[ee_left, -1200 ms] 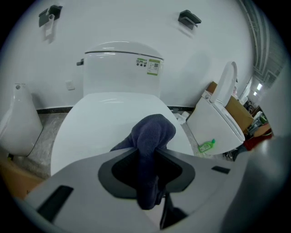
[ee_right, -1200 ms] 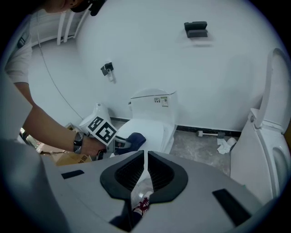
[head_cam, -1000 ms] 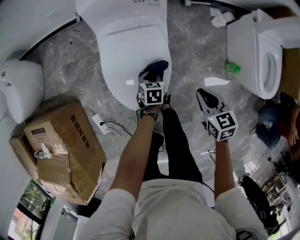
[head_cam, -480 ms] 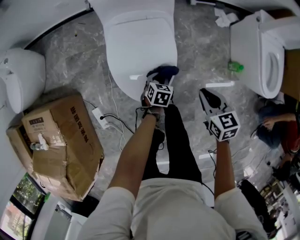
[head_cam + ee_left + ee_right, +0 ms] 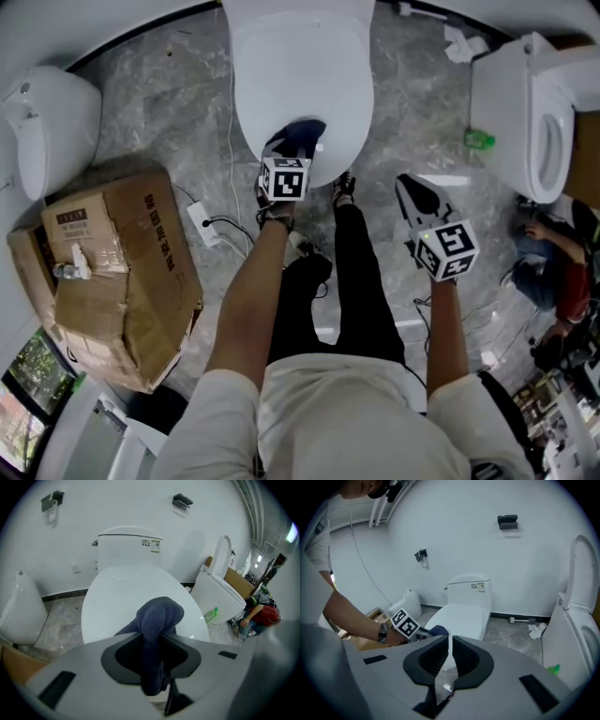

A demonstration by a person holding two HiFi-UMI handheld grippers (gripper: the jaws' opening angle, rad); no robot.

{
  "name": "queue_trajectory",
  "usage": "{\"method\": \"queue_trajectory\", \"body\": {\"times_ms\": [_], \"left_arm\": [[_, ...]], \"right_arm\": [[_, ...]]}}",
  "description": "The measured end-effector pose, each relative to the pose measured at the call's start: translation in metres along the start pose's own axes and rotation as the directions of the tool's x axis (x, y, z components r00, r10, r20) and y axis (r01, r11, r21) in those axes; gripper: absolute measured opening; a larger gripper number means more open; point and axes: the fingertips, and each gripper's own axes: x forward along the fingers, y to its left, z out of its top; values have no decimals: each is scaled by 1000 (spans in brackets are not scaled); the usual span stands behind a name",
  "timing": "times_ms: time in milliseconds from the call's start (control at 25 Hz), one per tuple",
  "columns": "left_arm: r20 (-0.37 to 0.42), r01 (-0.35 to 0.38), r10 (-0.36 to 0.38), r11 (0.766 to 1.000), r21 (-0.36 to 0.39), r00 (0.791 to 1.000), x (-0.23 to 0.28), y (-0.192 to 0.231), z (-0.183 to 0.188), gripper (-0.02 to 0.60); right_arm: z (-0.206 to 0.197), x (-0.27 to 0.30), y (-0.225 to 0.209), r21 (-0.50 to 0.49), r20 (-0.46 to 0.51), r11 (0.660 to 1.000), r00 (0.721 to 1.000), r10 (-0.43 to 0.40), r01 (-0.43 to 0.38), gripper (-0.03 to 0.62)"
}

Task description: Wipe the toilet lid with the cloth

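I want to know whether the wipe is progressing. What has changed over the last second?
The left tool, shut on the cloth, has slid it leftwards along the front of the toilet lid, from the right edge toward the middle. The right tool stays shut and empty, off to the right above the floor.

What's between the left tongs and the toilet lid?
Only the dark blue cloth, pinched in the left tongs and bunched over the front of the toilet lid; the left gripper view shows it.

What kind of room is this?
Probably a toilet showroom or storeroom, not a home bathroom: a closed toilet, an open-lidded toilet and a third fixture share one floor, beside a cardboard box.
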Motion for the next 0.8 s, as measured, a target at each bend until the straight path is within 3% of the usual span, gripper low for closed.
{"method": "queue_trajectory", "body": {"times_ms": [160, 360, 800], "left_arm": [[-25, -53, 52, 997, -46, 998, -18, 32, -19, 101], [-54, -81, 74, 987, -136, 996, -32, 42, -48, 101], [-105, -6, -7, 993, -121, 994, -24, -52, -67, 101]], "right_arm": [[-6, -7, 9, -8, 1, 1000, 1000, 8, -8, 46], [-18, -18, 13, -6, -11, 1000, 1000, 12, -12, 46], [-23, -42, -10, 18, -4, 1000, 1000, -25, 26, 46]]}}
